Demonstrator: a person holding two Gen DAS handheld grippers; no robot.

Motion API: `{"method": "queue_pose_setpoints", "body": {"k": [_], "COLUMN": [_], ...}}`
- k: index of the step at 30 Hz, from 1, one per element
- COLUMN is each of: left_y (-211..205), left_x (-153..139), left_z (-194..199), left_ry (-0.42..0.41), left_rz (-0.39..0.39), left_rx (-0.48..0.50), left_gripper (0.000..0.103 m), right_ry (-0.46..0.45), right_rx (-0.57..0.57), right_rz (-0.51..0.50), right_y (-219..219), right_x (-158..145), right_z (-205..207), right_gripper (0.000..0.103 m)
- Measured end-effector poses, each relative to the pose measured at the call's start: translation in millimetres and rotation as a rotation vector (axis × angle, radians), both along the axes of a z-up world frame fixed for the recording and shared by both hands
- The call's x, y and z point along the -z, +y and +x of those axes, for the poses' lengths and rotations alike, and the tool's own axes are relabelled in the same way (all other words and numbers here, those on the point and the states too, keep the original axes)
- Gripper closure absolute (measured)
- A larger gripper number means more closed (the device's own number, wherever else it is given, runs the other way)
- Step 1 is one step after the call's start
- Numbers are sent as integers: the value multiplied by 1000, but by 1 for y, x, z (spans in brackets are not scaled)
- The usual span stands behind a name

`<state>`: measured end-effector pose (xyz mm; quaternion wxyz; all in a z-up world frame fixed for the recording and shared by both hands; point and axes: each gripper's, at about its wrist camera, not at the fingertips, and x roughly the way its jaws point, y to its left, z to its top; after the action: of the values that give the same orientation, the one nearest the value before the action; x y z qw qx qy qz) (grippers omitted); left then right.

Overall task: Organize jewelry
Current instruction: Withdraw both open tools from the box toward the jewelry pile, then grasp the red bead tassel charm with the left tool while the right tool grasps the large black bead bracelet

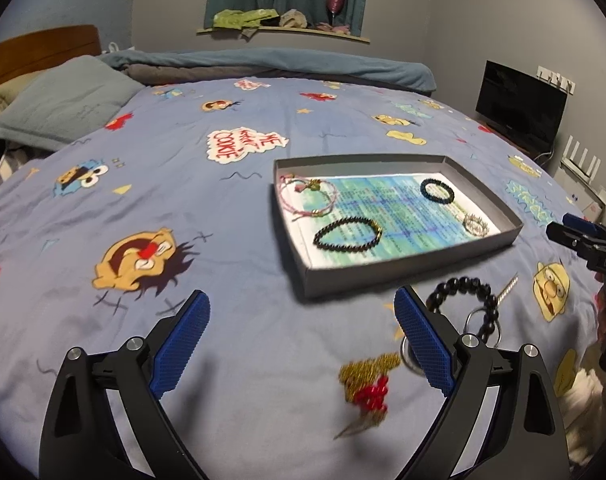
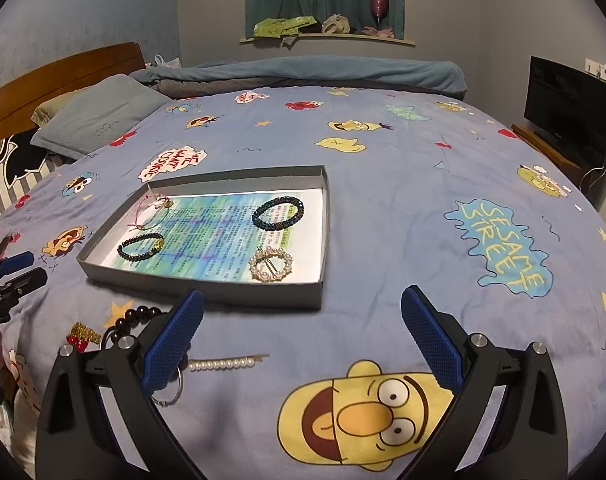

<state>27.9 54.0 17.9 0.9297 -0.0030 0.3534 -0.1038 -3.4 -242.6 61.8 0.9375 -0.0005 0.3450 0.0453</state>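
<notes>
A shallow grey box sits on the bed, on a blue sheet printed with cartoon faces, and a printed paper lines its floor. Four pieces lie inside it, apart from one another: a pink cord bracelet in the far left corner, a black bead bracelet with a gold bead nearer the front, a dark blue bead bracelet toward the far right, and a round pearl brooch in the near right corner. More jewelry lies loose on the sheet in front of the box: a bracelet of large black beads touching a thin metal ring, a pearl hair clip just beside them, and a gold chain with red beads, which is blurred in the left wrist view. The left gripper hovers over the sheet near the gold chain with its blue fingers spread wide and nothing between them. The right gripper hangs just in front of the box, its fingers likewise apart and empty; its left finger covers part of the metal ring. A pillow and a rolled blanket lie at the far side of the bed.
</notes>
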Motion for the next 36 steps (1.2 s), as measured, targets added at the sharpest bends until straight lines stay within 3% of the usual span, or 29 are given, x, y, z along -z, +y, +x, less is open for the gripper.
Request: {"method": "queue_pose_setpoints", "body": {"k": [10,24,28,35,36], "left_y": [5,-21,-21,-26,-26], "left_x": [22,51,53,58,59], "left_z": [-36,-52,-51,-48,-48], "left_ry": [38,90,102,115,118], "left_rz": [26,37,21,34,31], "left_rx": [21,120,151,187,195], "left_gripper": [10,14,41,59,65], "right_ry": [27,93,101,105,105], "right_rx": [-21,-101,-111,-104,-103], "right_rz": [0,12,11,15,16], "right_y": [2,21,23,20,20], "right_x": [17,44,46,48,48], "right_z": [-22,-32,-32,-33,-33], "right_gripper": [5,5,5,5,5]}}
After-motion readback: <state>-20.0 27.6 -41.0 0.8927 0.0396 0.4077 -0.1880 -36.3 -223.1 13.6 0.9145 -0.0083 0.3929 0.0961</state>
